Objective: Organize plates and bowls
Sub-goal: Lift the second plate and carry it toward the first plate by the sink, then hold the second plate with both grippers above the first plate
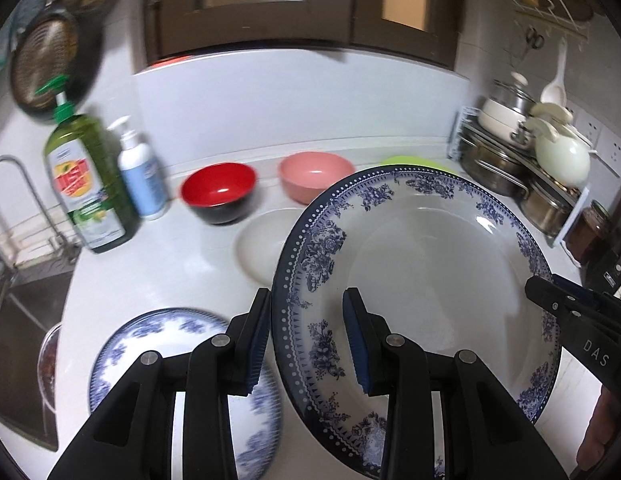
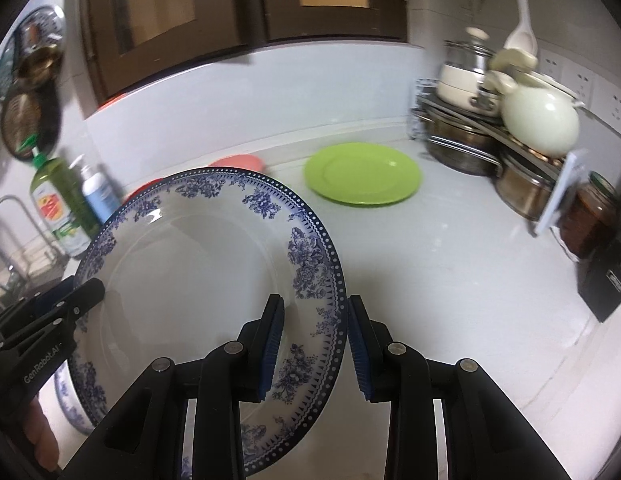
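Straddling opposite edges of the plate (image 1: 414, 280), the 2 grippers carry it tilted above the counter (image 2: 470, 280). The left gripper (image 1: 306, 340) has its jaws apart around the left rim, with a visible gap between the outer pad and the plate edge. The right gripper (image 2: 314, 344) does the same on the right rim, and daylight shows beside its outer pad too. Whether either inner pad presses the face, I cannot tell, so neither looks firmly clamped.

Just below and left lies a second plate (image 1: 166, 360) of the same blue pattern, likely the stack target. Farther off sit a white plate (image 1: 262, 244), a red bowl (image 1: 218, 192) and a pink bowl (image 1: 314, 174); a green plate (image 2: 362, 174) rests far right near the pot rack (image 2: 490, 120). Soap bottles (image 1: 90, 184) stand far left by the sink (image 1: 22, 320).

My worry is slip: with loose jaws and a glazed, tilted rim, the plate could slide out and strike the second plate beneath, chipping both. Uneven lowering by the 2 hands could also twist it free.
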A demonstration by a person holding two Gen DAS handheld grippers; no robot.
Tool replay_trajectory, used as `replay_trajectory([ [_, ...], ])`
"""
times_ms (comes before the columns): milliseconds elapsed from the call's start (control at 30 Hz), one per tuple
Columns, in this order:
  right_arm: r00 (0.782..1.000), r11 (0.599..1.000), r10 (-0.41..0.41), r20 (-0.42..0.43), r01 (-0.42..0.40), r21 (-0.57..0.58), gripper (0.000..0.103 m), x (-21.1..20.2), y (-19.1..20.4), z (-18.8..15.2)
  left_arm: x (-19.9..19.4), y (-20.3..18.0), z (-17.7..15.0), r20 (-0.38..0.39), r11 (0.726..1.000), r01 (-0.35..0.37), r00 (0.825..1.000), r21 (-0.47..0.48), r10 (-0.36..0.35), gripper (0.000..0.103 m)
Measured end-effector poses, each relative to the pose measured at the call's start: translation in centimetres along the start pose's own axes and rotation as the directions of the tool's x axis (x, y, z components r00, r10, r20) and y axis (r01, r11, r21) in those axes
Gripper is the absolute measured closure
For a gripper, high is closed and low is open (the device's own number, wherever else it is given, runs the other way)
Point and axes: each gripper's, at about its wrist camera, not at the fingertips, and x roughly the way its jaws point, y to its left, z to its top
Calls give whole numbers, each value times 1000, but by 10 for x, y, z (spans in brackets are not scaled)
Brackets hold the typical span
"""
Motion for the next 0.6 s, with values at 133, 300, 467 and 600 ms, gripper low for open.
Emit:
replay_trajectory([
  [133, 999, 999, 33, -1, -33, -33, 70, -1, 25, -1, -11, 24, -7, 5, 999, -35, 999, -29, 35, 67],
  [300, 997, 994, 80, -3, -80, -73, 70, -2, 57, -5, -25, 56, -16, 9, 994, -79, 997, -70, 80, 67],
  [467, 993, 986, 121, -9, -121, -114, 70, -2, 88, -10, -35, 84, -25, 8, 987, -120, 993, -106, 122, 67],
  [600, 988, 978, 152, -20, -153, -142, 70, 0, 110, -15, -42, 106, -33, 1, 979, -153, 988, -135, 155, 67],
])
